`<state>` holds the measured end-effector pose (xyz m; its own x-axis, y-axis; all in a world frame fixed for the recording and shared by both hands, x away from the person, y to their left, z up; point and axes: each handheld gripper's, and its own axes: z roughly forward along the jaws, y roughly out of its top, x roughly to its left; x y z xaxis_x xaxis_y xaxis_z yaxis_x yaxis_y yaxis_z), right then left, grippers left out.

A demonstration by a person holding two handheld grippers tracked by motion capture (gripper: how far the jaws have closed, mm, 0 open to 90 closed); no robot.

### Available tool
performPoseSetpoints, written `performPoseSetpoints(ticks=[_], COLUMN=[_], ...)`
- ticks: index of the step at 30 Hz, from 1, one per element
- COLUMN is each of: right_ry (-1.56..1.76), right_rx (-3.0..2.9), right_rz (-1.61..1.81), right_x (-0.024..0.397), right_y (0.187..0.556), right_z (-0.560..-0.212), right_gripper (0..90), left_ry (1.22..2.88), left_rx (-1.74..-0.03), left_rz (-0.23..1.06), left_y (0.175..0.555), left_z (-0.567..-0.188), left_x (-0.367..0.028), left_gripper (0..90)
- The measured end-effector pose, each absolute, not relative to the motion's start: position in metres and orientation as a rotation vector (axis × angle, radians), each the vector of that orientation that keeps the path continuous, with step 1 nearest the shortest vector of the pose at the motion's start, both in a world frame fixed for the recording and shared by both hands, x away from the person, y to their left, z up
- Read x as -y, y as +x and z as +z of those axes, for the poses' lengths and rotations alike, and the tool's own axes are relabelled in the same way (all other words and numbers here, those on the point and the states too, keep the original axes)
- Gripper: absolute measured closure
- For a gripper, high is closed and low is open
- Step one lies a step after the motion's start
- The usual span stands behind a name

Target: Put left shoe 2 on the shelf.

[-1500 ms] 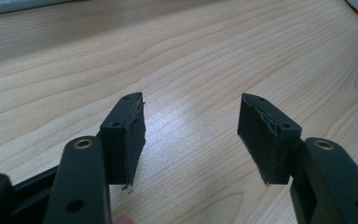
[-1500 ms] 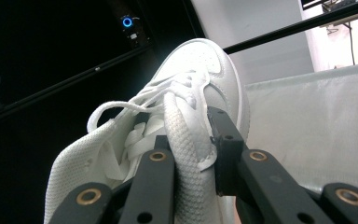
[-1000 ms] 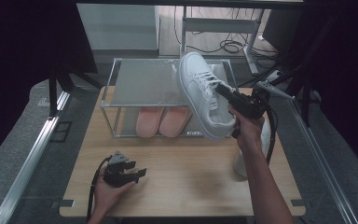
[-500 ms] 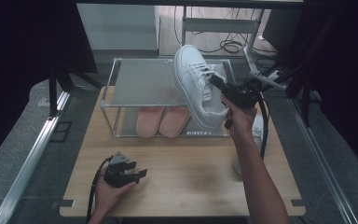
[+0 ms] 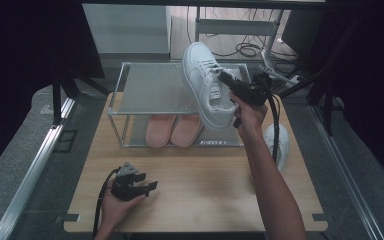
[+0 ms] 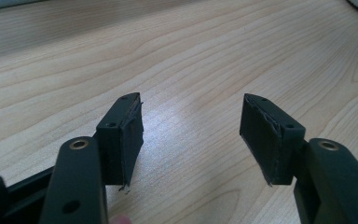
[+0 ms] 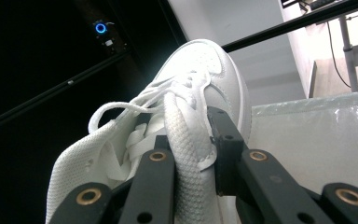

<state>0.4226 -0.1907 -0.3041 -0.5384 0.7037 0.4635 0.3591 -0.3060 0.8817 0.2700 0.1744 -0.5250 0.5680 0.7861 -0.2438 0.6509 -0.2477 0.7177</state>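
- Leftward and upward in the high view since a second ago goes the white sneaker (image 5: 206,85), now above the metal rack's (image 5: 152,90) top shelf at upper centre.
- Right gripper (image 7: 193,140) is clamped on the sneaker's collar.
- Left gripper (image 5: 139,186), lower left, rests with jaws apart on the wooden table (image 5: 205,190).
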Motion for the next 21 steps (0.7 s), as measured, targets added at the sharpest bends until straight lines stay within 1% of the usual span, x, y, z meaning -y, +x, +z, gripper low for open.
performPoseSetpoints(ticks=[21], right_ry=[1.438], right_rx=[-1.694], right_rz=[1.849], right_x=[0.149], right_y=[0.472], right_z=[-0.305], right_gripper=[80.7], left_ry=[1.982], left_rx=[-1.15], left_rz=[0.2], left_y=[0.272], left_z=[-0.527], left_x=[-0.176], left_gripper=[39.9])
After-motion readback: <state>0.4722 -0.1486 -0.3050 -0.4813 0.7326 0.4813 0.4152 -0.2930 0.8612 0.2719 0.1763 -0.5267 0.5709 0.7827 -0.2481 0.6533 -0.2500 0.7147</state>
